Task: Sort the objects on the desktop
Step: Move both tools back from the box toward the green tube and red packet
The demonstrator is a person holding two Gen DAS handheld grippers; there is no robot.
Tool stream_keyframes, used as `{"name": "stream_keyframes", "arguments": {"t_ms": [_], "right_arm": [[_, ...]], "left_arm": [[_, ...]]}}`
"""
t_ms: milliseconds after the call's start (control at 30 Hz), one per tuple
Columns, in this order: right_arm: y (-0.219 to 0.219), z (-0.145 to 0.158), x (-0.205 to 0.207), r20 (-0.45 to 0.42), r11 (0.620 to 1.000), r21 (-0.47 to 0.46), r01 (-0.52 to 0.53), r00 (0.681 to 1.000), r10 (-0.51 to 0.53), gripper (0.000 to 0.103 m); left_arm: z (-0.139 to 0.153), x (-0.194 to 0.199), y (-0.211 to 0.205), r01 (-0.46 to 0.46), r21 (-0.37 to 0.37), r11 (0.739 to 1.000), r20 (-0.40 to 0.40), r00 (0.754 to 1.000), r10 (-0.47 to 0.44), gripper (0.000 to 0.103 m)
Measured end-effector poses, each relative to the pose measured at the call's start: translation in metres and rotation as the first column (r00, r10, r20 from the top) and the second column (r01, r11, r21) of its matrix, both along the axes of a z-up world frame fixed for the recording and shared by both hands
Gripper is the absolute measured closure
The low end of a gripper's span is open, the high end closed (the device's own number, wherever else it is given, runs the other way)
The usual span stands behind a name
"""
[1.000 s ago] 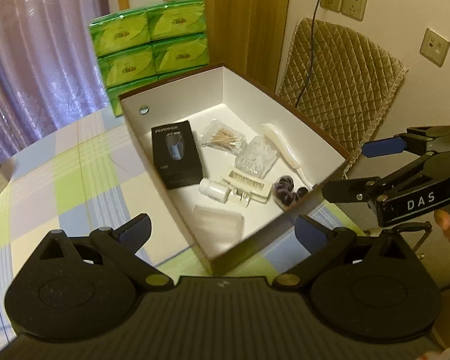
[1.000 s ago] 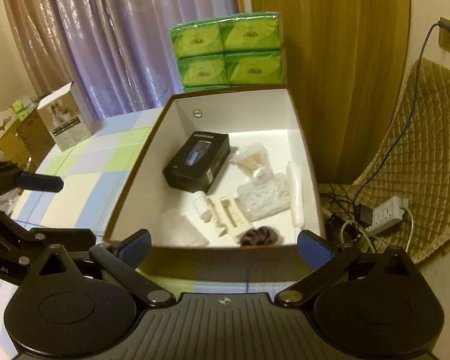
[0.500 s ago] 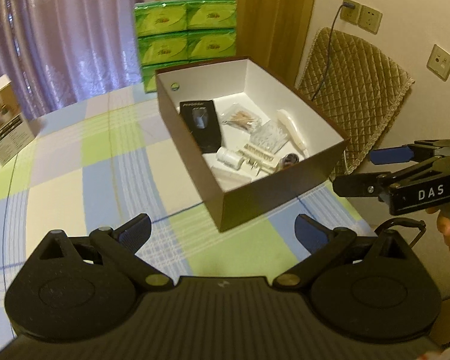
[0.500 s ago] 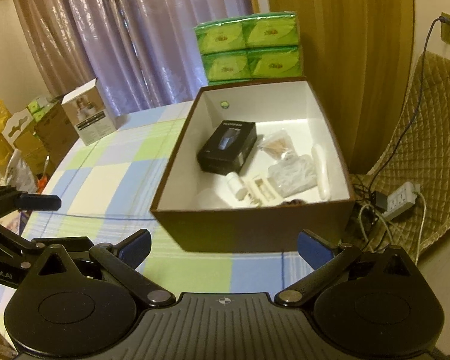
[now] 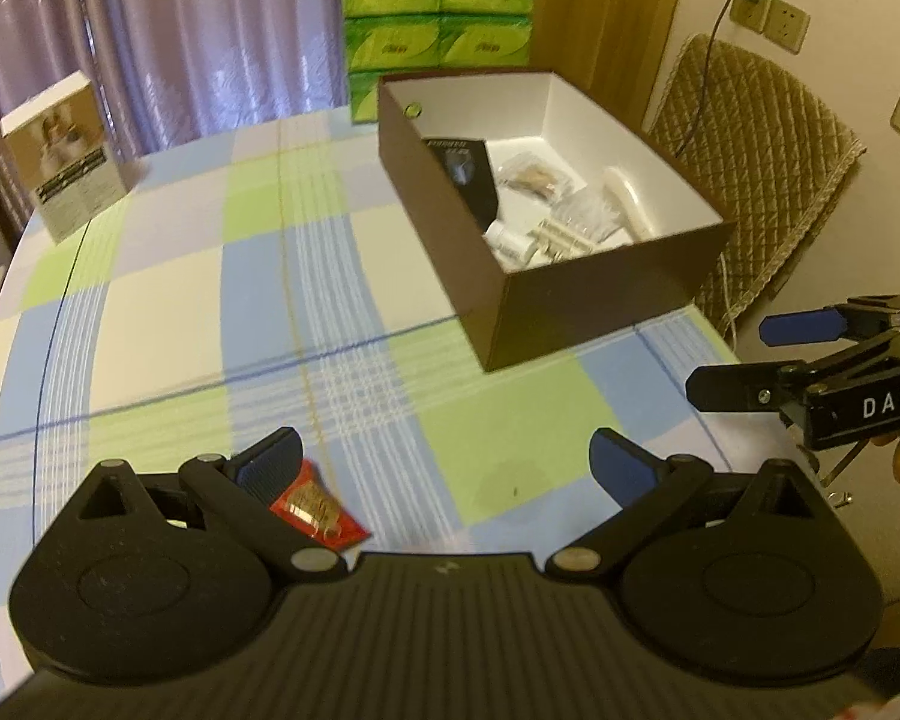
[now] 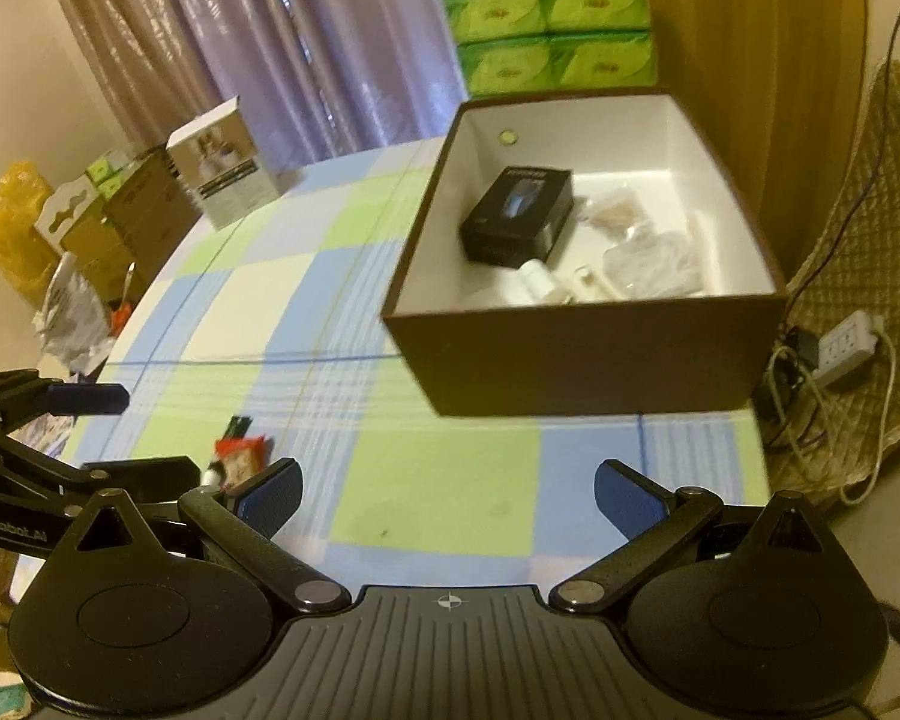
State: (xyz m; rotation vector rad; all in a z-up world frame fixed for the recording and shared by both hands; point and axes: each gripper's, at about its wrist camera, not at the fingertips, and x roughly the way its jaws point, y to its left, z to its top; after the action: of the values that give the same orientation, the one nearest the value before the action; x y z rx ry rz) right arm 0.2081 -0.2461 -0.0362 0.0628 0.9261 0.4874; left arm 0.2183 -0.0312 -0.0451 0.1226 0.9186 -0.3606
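Lighting: dim, warm yellow indoor cast. Motion blur softened the brown box (image 6: pixel 582 354); fisheye bending beyond it, dark corners.

place: we're looking at a home room, dining corner
table: checked cloth (image 5: pixel 168 276) covering it
window: purple curtains (image 6: pixel 306 42) hanging behind
wall: sockets (image 5: pixel 771 15), quilted chair cover (image 5: pixel 762 138)
clutter: tissue packs (image 5: pixel 438 18) stacking up, cardboard boxes (image 6: pixel 90 222) sitting on floor

open tablecloth (image 5: pixel 390 432), brown box (image 5: pixel 600 306) beyond
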Motion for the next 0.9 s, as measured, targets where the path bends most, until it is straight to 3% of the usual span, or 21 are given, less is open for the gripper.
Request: {"name": "stream_keyframes", "arguments": {"t_ms": [467,900], "right_arm": [[0.039,-0.025,-0.009,-0.035,0.995,-0.032,-0.099,0.995,0.098,0.002],[0.08,-0.049,-0.006,-0.057,0.981,-0.058,-0.185,0.982,0.182,0.002]], "left_arm": [[-0.023,-0.019,0.029,-0.094,-0.003,0.996,-0.068,0.993,0.093,0.003],[-0.044,-0.023,0.074,-0.231,0.03,0.973,-0.102,0.967,0.233,0.003]]}}
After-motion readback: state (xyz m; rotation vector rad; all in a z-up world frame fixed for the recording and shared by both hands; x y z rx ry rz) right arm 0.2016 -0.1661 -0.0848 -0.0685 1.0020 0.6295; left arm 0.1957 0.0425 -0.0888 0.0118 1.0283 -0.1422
